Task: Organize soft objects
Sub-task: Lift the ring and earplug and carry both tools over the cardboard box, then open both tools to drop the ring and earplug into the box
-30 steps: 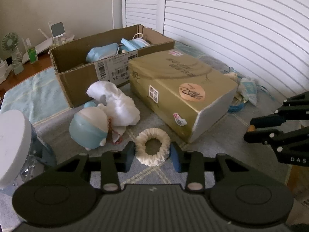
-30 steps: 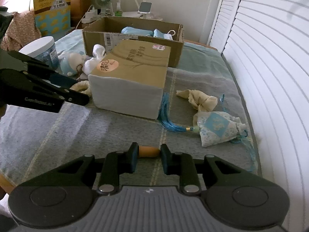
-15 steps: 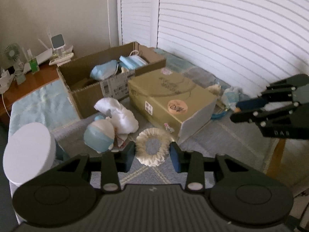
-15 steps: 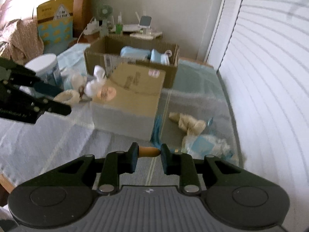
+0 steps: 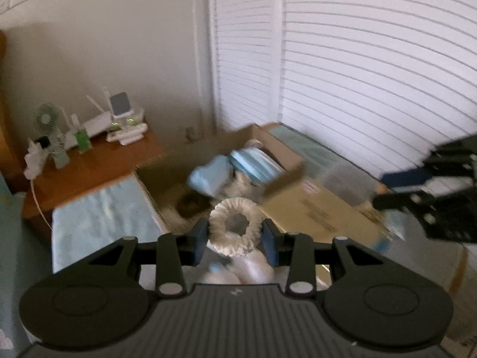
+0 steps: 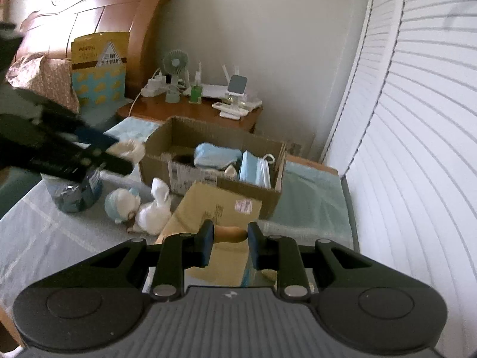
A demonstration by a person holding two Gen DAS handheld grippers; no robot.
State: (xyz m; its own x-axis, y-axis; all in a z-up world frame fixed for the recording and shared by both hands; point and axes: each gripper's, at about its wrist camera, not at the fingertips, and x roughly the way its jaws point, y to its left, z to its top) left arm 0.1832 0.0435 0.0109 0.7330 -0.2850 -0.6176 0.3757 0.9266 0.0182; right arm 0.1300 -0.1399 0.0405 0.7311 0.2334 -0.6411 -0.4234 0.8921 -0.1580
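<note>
My left gripper [image 5: 235, 238] is shut on a white fluffy scrunchie [image 5: 235, 229] and holds it in the air near the open cardboard box [image 5: 286, 161]; it also shows in the right wrist view [image 6: 89, 152]. My right gripper [image 6: 230, 238] is shut on a small orange-tan object [image 6: 229, 234] above the tan tissue box [image 6: 220, 208]. The cardboard box [image 6: 214, 161] holds blue masks [image 6: 256, 170] and a blue soft item [image 6: 214, 153]. A white and blue plush doll [image 6: 140, 208] lies on the bed left of the tissue box.
A blue jar [image 6: 77, 191] stands at the left of the bed. A wooden nightstand [image 6: 190, 113] with a fan, router and chargers is behind the box. White slatted doors [image 6: 417, 119] run along the right. A wooden headboard [image 6: 98, 26] is at the back left.
Both grippers have risen well above the bed with their objects and moved toward the cardboard box. The left view is blurred by motion.
</note>
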